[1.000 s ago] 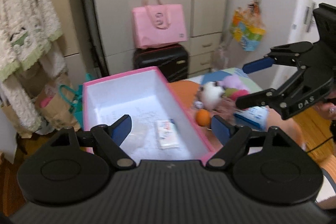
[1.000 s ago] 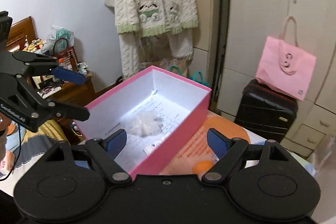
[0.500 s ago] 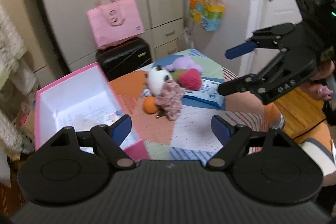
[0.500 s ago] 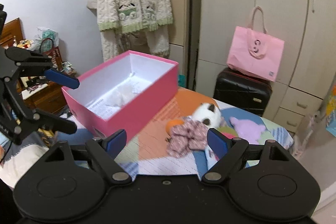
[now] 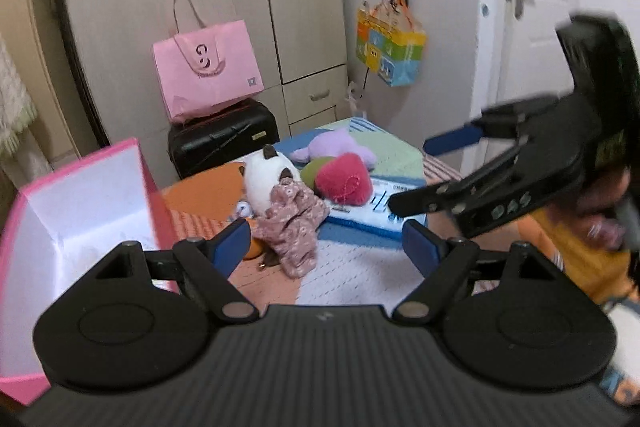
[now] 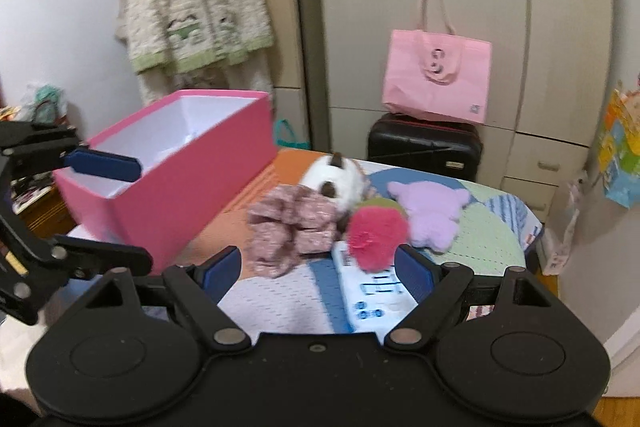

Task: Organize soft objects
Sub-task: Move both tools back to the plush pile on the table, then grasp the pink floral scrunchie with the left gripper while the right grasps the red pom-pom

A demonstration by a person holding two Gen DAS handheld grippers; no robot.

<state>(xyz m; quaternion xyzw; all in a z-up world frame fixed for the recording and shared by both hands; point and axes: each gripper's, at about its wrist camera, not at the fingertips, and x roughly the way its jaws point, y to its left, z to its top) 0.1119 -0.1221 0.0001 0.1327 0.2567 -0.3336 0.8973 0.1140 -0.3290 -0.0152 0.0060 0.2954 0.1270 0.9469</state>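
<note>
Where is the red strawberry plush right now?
In the right wrist view the red strawberry plush lies mid-table, between the floral cloth and purple plush.

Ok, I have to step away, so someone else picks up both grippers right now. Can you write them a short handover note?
Left gripper: open, holding nothing.
Right gripper: open, holding nothing.
Both point toward the pile on the patchwork-covered table.
Open pink cardboard box stands on the table's left side; none of the toys shows inside it.
Still on the table: floral pink fabric scrunchie, white round plush with dark ears, red fuzzy heart plush, lilac plush animal, and a small orange ball partly hidden behind the left finger.
Done: nothing boxed as far as visible.
Left: move every soft toy into the box.
</note>
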